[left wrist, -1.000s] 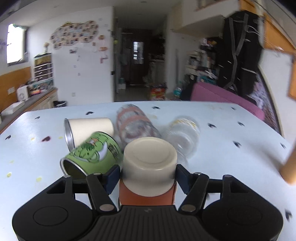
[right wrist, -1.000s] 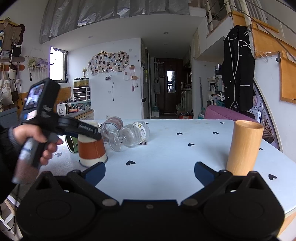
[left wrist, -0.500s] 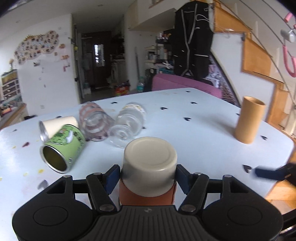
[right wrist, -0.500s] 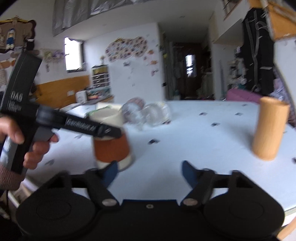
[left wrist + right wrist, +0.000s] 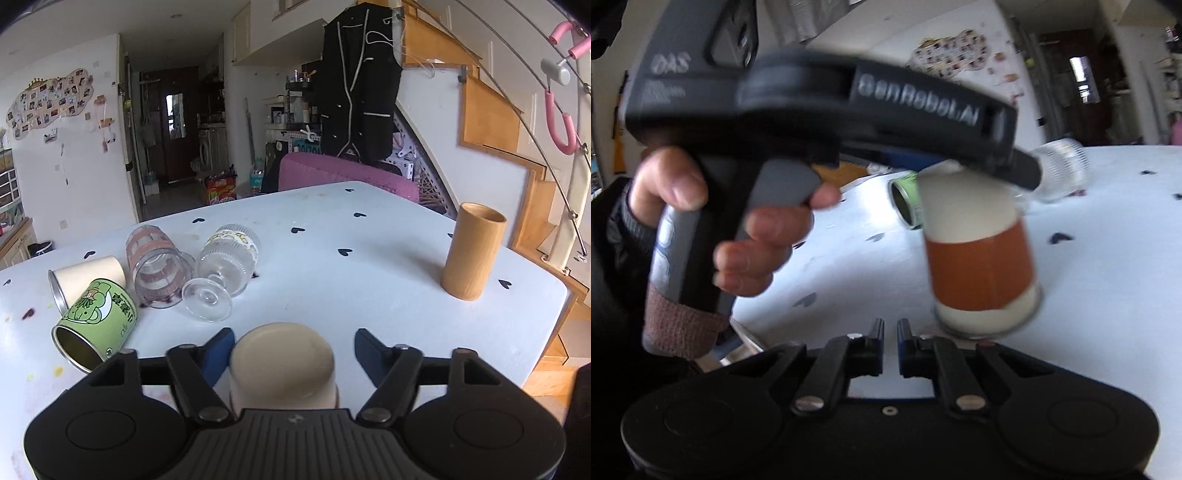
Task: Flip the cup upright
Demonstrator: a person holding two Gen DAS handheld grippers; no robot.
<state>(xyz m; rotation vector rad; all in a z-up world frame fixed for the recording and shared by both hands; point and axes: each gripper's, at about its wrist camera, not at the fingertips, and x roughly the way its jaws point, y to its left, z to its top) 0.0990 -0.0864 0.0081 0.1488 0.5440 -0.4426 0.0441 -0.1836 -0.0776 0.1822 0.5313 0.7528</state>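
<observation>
The cream and orange cup (image 5: 979, 254) was seen upside down near the front edge of the table (image 5: 369, 266), its mouth on the tabletop and its closed base uppermost. The left gripper (image 5: 293, 354) was placed around the upper part of the cup, but its blue fingers (image 5: 218, 352) were spread, the left one at or almost at the wall and the right one clear of it, so no firm grip was shown. The right gripper (image 5: 891, 347) was held just in front of the cup with its fingers brought nearly together on nothing. For the step in hand, it was judged that the left fingers should be closed squarely on the cup's body, below the rounded base where the pads could slip, before any lift was tried. The cup should then be raised clear of the table and turned over in the air, not tipped on its rim, since the front edge lay close and a roll could carry it off. The green can (image 5: 96, 328), the cream can (image 5: 86, 275) and the two glasses (image 5: 192, 273) lying on their sides towards the left edge were best kept clear of during the swing, while the wooden cup (image 5: 472, 254) near the right edge stood well apart.
</observation>
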